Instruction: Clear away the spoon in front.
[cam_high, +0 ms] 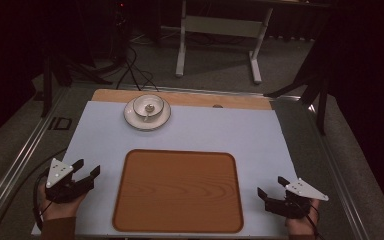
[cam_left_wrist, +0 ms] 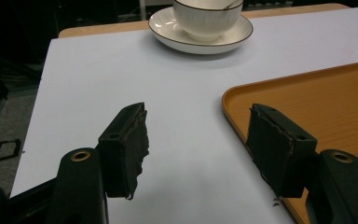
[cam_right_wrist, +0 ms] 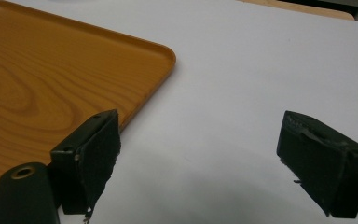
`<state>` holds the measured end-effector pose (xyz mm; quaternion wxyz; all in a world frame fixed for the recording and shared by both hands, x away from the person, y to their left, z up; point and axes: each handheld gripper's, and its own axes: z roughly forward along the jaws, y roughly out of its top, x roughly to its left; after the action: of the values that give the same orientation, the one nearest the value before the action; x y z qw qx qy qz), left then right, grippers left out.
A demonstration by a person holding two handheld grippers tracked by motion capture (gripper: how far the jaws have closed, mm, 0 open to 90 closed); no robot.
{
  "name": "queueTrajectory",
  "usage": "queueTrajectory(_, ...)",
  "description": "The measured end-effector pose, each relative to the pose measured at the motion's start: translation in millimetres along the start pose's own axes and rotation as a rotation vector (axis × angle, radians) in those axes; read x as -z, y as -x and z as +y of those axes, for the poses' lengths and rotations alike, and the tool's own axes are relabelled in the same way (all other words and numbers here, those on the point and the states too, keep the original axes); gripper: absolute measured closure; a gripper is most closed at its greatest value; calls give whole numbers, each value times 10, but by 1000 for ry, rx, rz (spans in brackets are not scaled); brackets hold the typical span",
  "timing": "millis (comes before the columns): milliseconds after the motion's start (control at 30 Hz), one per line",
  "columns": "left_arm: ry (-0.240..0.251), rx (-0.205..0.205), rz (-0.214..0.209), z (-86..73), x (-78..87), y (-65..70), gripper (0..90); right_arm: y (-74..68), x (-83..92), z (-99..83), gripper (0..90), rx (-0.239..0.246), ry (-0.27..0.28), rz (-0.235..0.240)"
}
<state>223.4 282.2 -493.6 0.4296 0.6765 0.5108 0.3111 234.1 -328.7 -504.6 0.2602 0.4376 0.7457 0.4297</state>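
Observation:
A white cup (cam_high: 147, 106) with a spoon in it stands on a white saucer (cam_high: 147, 119) at the far side of the white sheet; the cup (cam_left_wrist: 207, 16) and saucer (cam_left_wrist: 200, 37) also show in the left gripper view. A bare wooden tray (cam_high: 178, 191) lies at the near middle. My left gripper (cam_high: 87, 168) rests open at the tray's left, nothing between its jaws. My right gripper (cam_high: 273, 186) rests open at the tray's right, also with nothing in it. The tray edge (cam_left_wrist: 270, 88) lies close by the left gripper (cam_left_wrist: 198, 140), and the tray corner (cam_right_wrist: 163, 51) lies left of the right gripper (cam_right_wrist: 198, 161).
The white sheet (cam_high: 220, 132) covers a wooden tabletop (cam_high: 240, 100) framed by metal rails. Black stands and cables are on the floor beyond, along with a white table frame (cam_high: 220, 30).

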Motion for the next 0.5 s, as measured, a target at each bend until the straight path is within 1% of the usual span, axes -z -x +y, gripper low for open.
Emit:
queueTrajectory(67, -2, 1, -15, 2, -8, 1, 378, 2, 0, -3, 133, 1, 3, 3)
queueTrajectory(167, -4, -9, -21, 9, -17, 17, 380, -5, -1, -5, 133, 9, 1, 9)
queueTrajectory(267, -9, -17, -23, 12, -28, 34, 382, -8, -1, -1, 134, 11, 6, 9)
queueTrajectory(367, -18, -12, -23, 12, -53, 41, 383, -11, -3, 0, 134, 15, 9, 9)
queueTrajectory(433, -26, -25, -14, 15, -64, 50, 387, -23, -10, 2, 134, 20, 6, 11)
queueTrajectory(500, -36, -35, -15, 36, -72, 59, 389, -27, -14, 3, 134, 23, 8, 14)
